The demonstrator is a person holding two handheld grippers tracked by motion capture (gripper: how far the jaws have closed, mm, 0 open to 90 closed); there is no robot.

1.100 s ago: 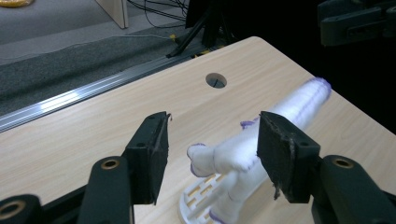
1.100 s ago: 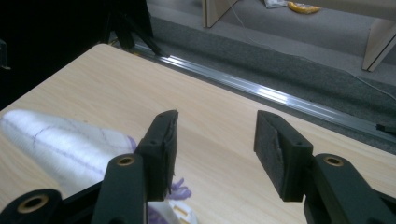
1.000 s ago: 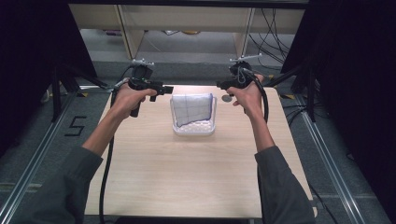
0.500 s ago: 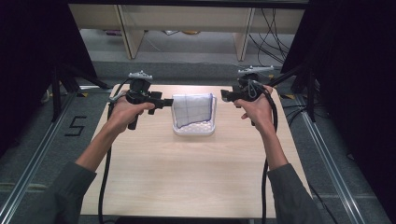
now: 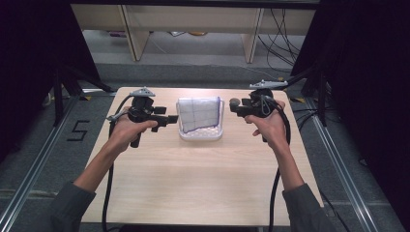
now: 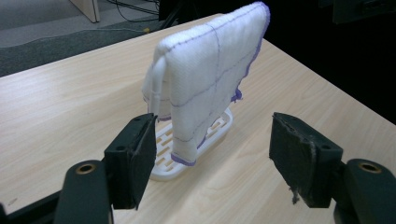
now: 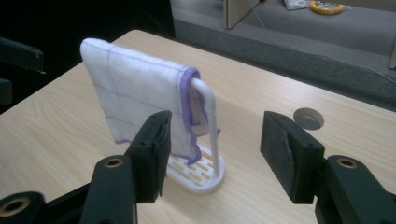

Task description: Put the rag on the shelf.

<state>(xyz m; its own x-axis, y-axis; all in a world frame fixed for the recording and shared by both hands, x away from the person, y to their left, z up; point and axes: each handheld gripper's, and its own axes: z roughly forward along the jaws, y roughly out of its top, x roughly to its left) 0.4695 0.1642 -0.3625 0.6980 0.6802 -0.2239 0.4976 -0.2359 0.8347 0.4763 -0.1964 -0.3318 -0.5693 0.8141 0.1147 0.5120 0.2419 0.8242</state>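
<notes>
A white cloth (image 5: 198, 113) with purple hem and grid lines drapes over a white rack (image 5: 201, 134) at frame centre, hanging vertically. Left gripper (image 6: 212, 151) and right gripper (image 7: 215, 149) gape wide.

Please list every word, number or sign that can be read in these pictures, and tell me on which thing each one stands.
"5": a black mark on the grey floor, left of the table, in the high view.
The cloth hung over the white rack bears purple grid lines and a purple hem, but no writing.
The left gripper and the right gripper bear no readable label.
</notes>
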